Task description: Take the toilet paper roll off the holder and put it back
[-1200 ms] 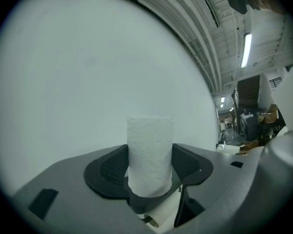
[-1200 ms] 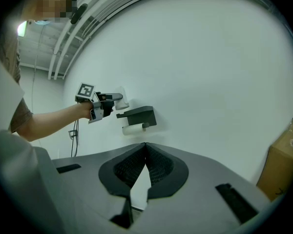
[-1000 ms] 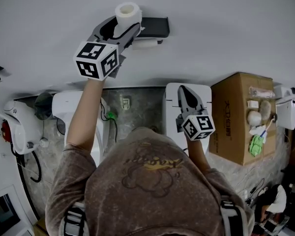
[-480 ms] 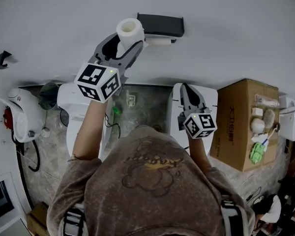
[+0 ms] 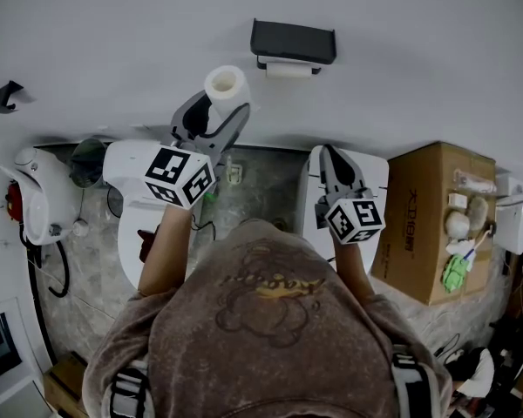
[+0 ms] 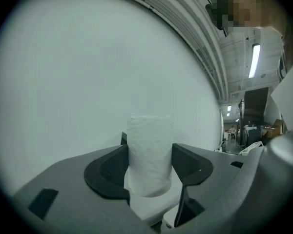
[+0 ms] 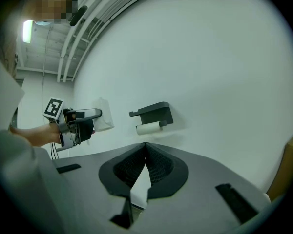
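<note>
The white toilet paper roll (image 5: 225,88) is off the wall, upright between the fingers of my left gripper (image 5: 219,104), which is shut on it. In the left gripper view the roll (image 6: 149,155) stands between both pads, with bare wall behind it. The black holder (image 5: 293,41) is on the wall up and to the right of the roll, with a white bar (image 5: 288,70) under its shelf. My right gripper (image 5: 330,160) is shut with nothing in it, low in front of my body. The right gripper view shows the holder (image 7: 154,113), and the left gripper (image 7: 94,116) with the roll to its left.
Below the wall stand a white toilet (image 5: 139,178) at left and a white fixture (image 5: 372,178) under my right gripper. A cardboard box (image 5: 423,225) with small items on top sits at right. A white device (image 5: 37,200) and a dark wall hook (image 5: 4,97) are at far left.
My left gripper has pulled the roll away from the holder, down and to the left. The holder's white bar now shows bare. The right gripper has stayed put.
</note>
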`<state>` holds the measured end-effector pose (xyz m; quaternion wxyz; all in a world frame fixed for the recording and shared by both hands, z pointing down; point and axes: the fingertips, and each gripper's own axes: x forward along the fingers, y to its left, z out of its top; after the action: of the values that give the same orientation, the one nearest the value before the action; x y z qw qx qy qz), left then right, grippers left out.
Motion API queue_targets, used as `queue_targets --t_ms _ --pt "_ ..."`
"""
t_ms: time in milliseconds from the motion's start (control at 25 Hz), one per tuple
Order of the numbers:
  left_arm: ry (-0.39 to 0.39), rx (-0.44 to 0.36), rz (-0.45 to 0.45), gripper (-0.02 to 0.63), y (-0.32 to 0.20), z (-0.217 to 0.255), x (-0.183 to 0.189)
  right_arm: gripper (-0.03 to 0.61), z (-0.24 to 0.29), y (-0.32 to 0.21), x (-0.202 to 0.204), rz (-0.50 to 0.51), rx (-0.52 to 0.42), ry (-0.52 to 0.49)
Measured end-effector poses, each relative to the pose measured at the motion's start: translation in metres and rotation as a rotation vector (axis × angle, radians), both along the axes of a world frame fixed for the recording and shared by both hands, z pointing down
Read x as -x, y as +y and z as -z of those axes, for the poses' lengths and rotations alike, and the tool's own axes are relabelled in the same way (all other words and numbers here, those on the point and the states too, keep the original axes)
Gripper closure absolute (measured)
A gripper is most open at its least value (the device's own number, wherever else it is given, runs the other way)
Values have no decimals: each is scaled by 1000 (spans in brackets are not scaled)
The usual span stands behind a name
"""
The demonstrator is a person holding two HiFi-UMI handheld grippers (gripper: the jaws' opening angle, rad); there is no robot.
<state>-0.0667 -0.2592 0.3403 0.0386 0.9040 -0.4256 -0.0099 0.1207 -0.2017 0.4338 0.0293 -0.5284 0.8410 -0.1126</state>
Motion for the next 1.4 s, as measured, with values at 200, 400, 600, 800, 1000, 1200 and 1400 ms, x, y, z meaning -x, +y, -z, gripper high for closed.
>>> queue_targets --t_ms 200,400,600,800,1000,1200,1400 --pt "0 32 -10 325 15 -24 -7 580 0 1 1 -1 2 2" --pt "0 32 -5 325 25 -36 -9 580 1 4 4 7 -1 2" --pt "-1 27 -2 325 28 -37 -9 580 2 6 5 10 -3 4" --pt "8 21 0 325 31 -34 -9 580 3 9 4 8 -7 5" --pt "14 24 2 325 35 -33 -11 580 5 12 3 11 -12 0" --pt "16 26 3 325 39 -34 -11 580 4 15 3 12 -15 1" --pt "17 6 -3 325 35 -23 -12 580 4 16 1 8 -14 -4"
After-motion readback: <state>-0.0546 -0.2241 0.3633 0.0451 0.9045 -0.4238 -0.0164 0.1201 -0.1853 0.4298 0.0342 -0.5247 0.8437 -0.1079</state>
